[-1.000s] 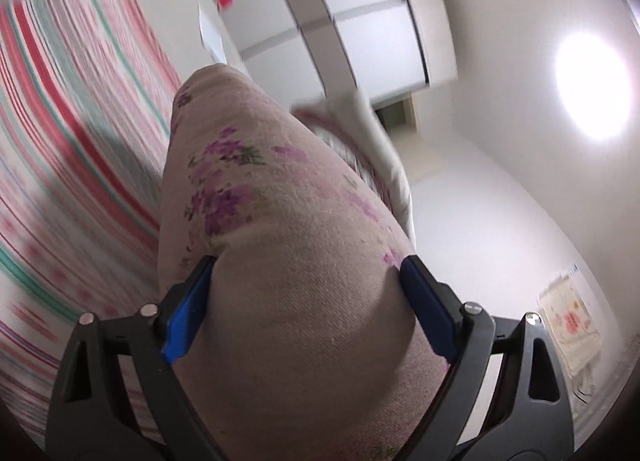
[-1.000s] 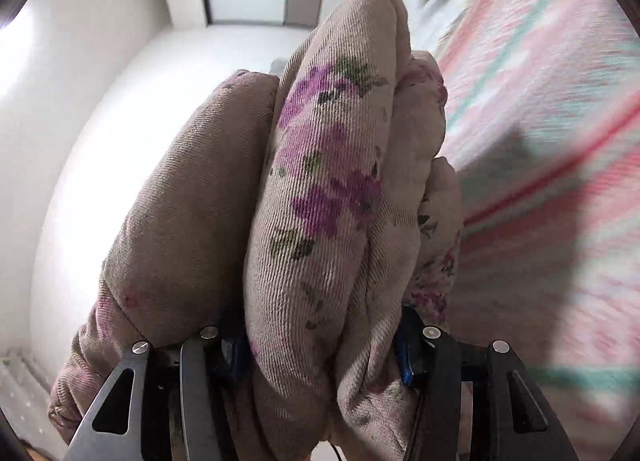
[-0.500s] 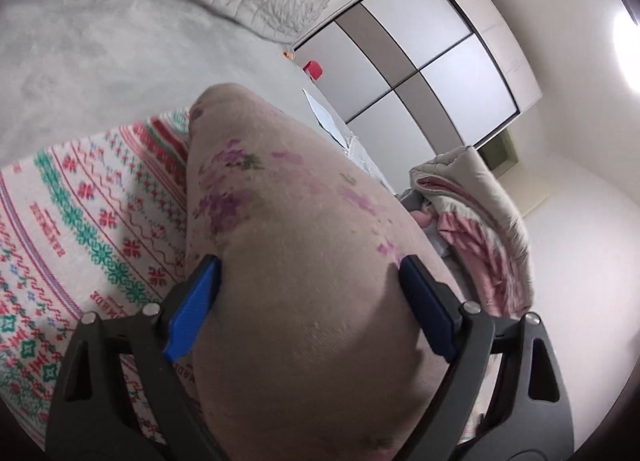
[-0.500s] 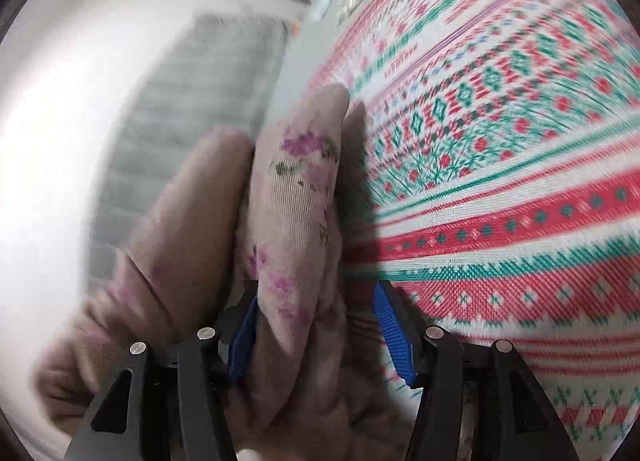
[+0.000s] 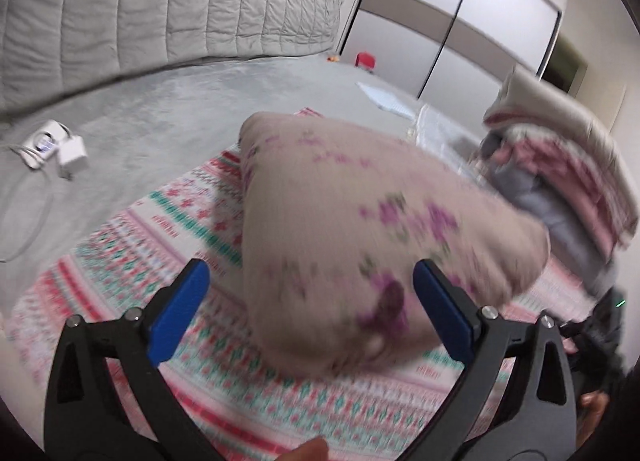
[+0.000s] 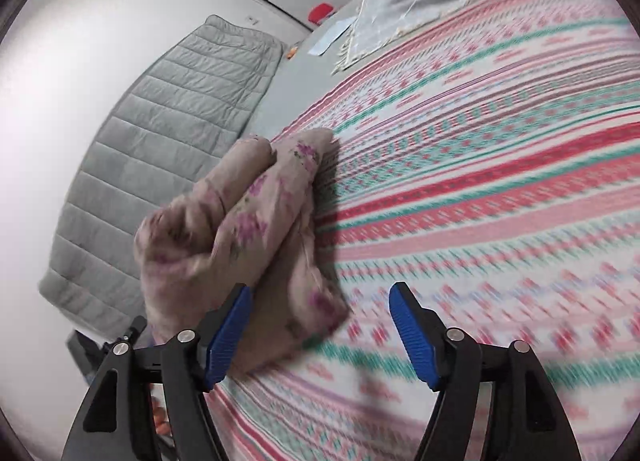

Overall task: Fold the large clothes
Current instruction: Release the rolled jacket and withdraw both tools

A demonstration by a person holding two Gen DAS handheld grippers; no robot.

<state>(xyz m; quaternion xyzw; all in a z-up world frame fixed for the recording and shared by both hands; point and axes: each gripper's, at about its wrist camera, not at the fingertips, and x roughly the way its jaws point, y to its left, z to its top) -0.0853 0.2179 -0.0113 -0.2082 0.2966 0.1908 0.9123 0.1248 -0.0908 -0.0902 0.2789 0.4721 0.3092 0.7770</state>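
A folded beige garment with purple flowers (image 5: pixel 360 237) lies on the red, green and white patterned blanket (image 5: pixel 132 245). My left gripper (image 5: pixel 308 313) is open, its blue pads apart, with the bundle's near end between them and loose. In the right wrist view the same garment (image 6: pixel 248 237) lies at the blanket's (image 6: pixel 480 189) left edge. My right gripper (image 6: pixel 320 333) is open and empty, its left pad beside the bundle's near end.
A grey bed sheet (image 5: pixel 160 109) and quilted headboard (image 5: pixel 160 1) lie beyond. A white charger and cable (image 5: pixel 52 149) sit at the left. A pile of clothes (image 5: pixel 560 181) stands at the right. A red object (image 5: pixel 366 61) and wardrobe doors (image 5: pixel 460 21) are at the back.
Both grippers have opened and let go of the floral garment. It now rests on the blanket. Both views have tilted down toward the bed.
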